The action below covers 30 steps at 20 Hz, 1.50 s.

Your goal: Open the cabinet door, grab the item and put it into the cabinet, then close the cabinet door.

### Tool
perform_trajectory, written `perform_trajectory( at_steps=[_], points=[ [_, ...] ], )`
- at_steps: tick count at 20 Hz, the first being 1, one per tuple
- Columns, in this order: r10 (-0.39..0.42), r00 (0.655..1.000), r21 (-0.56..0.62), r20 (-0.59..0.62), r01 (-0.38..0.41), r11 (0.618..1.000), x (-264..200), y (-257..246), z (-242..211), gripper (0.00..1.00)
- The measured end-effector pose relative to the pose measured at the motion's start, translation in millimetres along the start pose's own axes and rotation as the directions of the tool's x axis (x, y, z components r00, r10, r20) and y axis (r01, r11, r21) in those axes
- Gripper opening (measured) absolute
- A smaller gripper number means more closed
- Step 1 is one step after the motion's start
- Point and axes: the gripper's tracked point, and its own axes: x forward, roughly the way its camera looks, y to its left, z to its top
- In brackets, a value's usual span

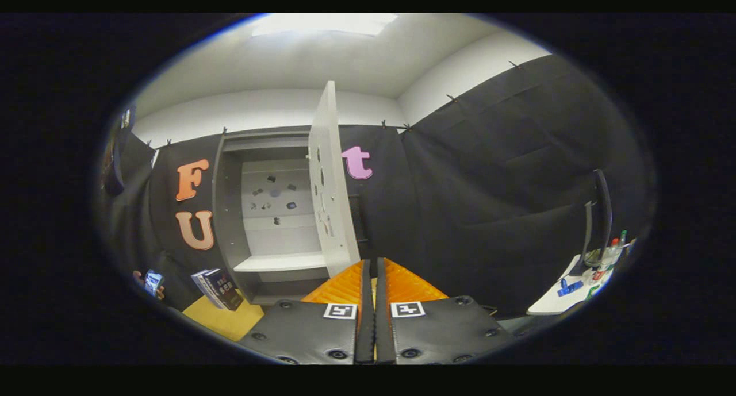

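Observation:
The grey cabinet (pixel 230 212) stands against the black cloth wall with its door (pixel 332 189) swung wide open, seen nearly edge-on. Inside it a pale shelf (pixel 282 262) is bare, and small dark stickers dot the back panel. A dark book (pixel 218 288) stands upright on the yellow tabletop (pixel 221 321) to the left of the cabinet's foot. My gripper (pixel 371 265) is shut with nothing between its fingers; the tips sit just right of the door's lower corner. Whether they touch the door I cannot tell.
A hand holding a phone (pixel 153 281) shows at the far left beyond the book. Off to the right, a white table (pixel 555 304) carries bottles, small blue items and a tall black stand (pixel 601 212).

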Motion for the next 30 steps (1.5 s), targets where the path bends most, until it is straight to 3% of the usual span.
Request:
perform_trajectory(
  at_steps=[3,6,11,12,15,16,17,21,25,30],
  points=[
    [0.052,0.999,-0.002,-0.001,-0.052,0.999,-15.9,51.0,-10.2,0.08],
    [0.082,0.996,-0.011,-0.017,-0.082,0.997,-18.0,91.6,-30.2,0.23],
    [0.202,0.975,-0.023,-0.095,-0.205,0.978,-1.5,154.3,-73.7,0.49],
    [0.217,0.97,-0.008,-0.111,-0.219,0.976,8.9,160.9,-80.6,0.56],
    [0.272,0.953,0.075,-0.135,-0.264,0.962,33.4,183.4,-104.0,0.64],
    [0.29,0.946,0.091,-0.145,-0.279,0.956,41.2,188.9,-113.3,0.77],
    [0.307,0.939,0.099,-0.157,-0.295,0.95,49.6,194.9,-126.1,0.81],
    [0.337,0.905,0.067,-0.262,-0.331,0.941,74.0,205.6,-180.2,0.82],
    [0.387,0.823,0.029,-0.415,-0.414,0.91,80.1,220.1,-245.9,0.82],
    [0.293,0.771,-0.097,-0.565,-0.415,0.905,90.0,198.3,-331.4,0.82]
  ],
)
